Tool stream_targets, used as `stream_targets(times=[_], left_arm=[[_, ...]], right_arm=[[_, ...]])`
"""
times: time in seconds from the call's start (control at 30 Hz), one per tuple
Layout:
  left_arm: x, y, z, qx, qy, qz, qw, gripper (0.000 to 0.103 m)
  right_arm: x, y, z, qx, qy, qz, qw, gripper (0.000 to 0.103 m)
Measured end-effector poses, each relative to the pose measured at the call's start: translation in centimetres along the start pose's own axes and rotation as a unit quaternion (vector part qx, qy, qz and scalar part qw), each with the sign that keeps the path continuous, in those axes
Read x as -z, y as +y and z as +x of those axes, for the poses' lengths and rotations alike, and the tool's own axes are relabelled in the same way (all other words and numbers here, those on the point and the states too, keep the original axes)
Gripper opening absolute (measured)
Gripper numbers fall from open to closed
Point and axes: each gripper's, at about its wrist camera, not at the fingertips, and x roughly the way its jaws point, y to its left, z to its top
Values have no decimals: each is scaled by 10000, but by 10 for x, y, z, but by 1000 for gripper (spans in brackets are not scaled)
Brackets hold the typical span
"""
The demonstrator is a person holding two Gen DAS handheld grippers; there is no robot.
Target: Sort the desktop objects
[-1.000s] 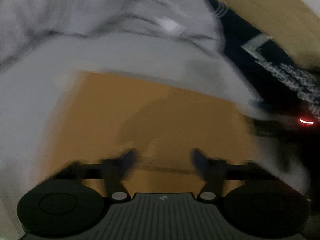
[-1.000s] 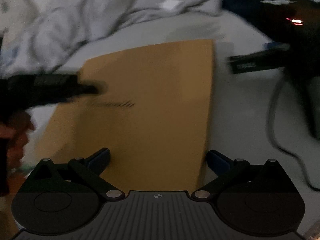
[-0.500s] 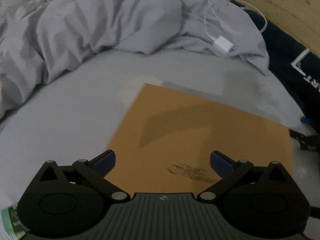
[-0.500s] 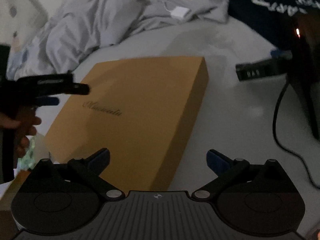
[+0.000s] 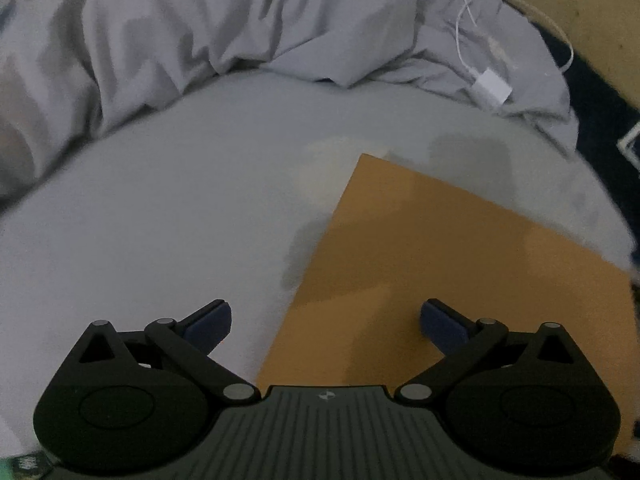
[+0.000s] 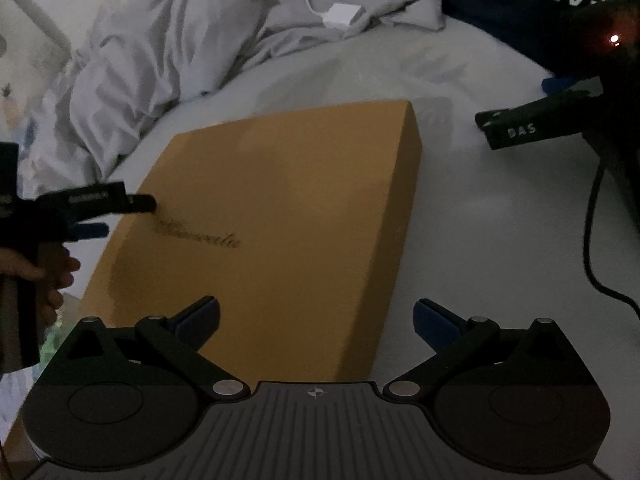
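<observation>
Where the light-grey bed sheet (image 6: 480,216) lies smooth, a flat tan cardboard box (image 6: 280,208) rests on it — matte, square-cornered, with dark cursive lettering on its lid. Both hand-held grippers hang over it empty: the right hand-held gripper (image 6: 316,316) has its jaws spread wide above the box's near edge, and the left hand-held gripper (image 5: 324,318) is equally wide — one finger over the box, one over sheet. Behind lies a rumpled grey duvet (image 5: 200,28) with a white cable adapter (image 5: 490,88).
</observation>
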Motion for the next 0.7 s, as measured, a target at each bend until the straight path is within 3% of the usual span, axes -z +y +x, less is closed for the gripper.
stream_targets(times=[0.1,0.17,0.57,0.7], left_arm=[[2,3,8,501,104,-268,9983,103],[6,-1,11,587,105,-223,9980,103],[15,-24,-5,362,296,110,9988,103],[13,-37,-23,285,146,208,9993,103]], right_arm=[[2,3,6,8,79,2,10000,103],[3,6,11,1,136,-36,9999,103],[1,11,9,269,250,-23,9993,103],[-2,9,-1,331,256,-67,9991,103]])
